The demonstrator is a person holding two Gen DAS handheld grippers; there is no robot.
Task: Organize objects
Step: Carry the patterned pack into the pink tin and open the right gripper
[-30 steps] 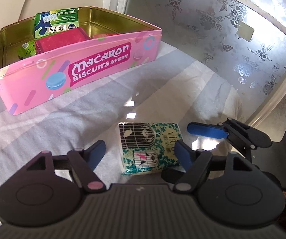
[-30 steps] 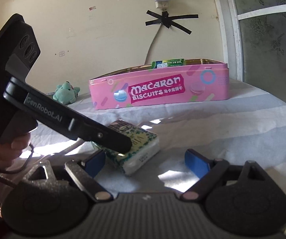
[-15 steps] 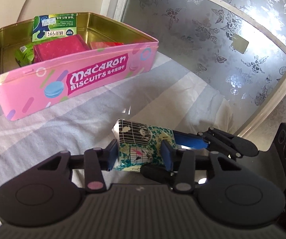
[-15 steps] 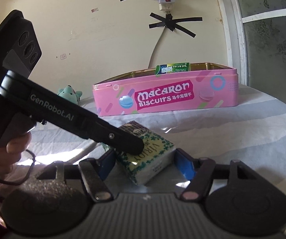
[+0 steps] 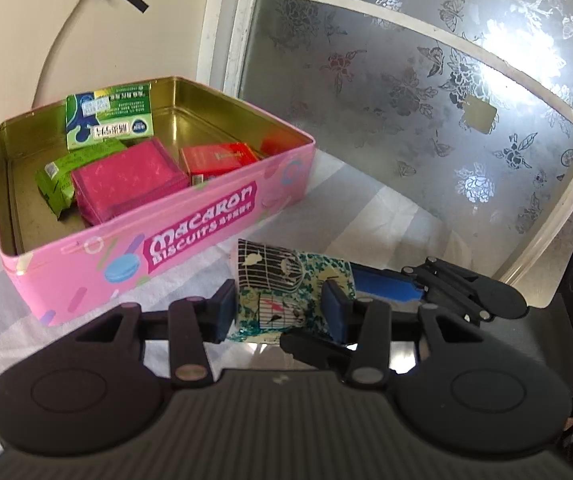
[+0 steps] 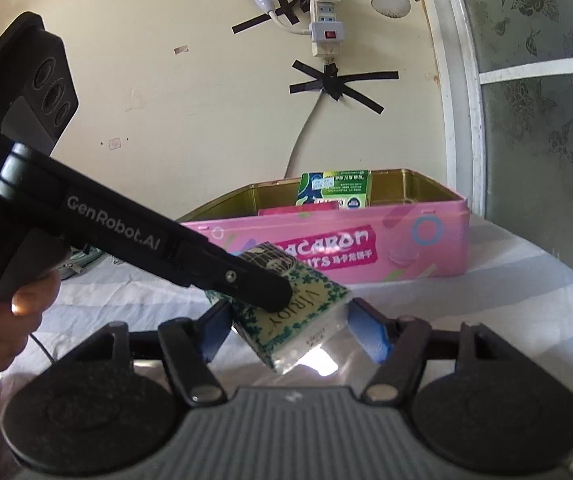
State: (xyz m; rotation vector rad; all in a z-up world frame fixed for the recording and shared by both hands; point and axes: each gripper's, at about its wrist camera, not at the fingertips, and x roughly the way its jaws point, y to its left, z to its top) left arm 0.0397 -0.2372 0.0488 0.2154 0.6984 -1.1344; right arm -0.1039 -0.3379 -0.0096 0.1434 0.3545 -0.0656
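A tissue pack with a birdcage print and green leaves [image 5: 282, 284] is lifted off the striped cloth. My left gripper [image 5: 280, 310] is shut on it, a blue pad on each side. In the right wrist view the same pack [image 6: 294, 312] sits between my right gripper's [image 6: 292, 330] pads, tilted, with the left pad touching it and the right pad close by. The left gripper's finger [image 6: 246, 276] lies across the pack's top. The pink Macaron Biscuits tin [image 5: 206, 220] stands open just beyond, holding green, pink and red packets.
The tin also shows in the right wrist view [image 6: 426, 240]. A frosted glass door [image 5: 426, 100] stands to the right. A wall with a taped power strip [image 6: 326, 20] is behind the tin. A hand [image 6: 2, 320] holds the left gripper.
My left gripper closed on the tissue pack and lifted it toward the tin. My right gripper closed in around the pack and followed it up.
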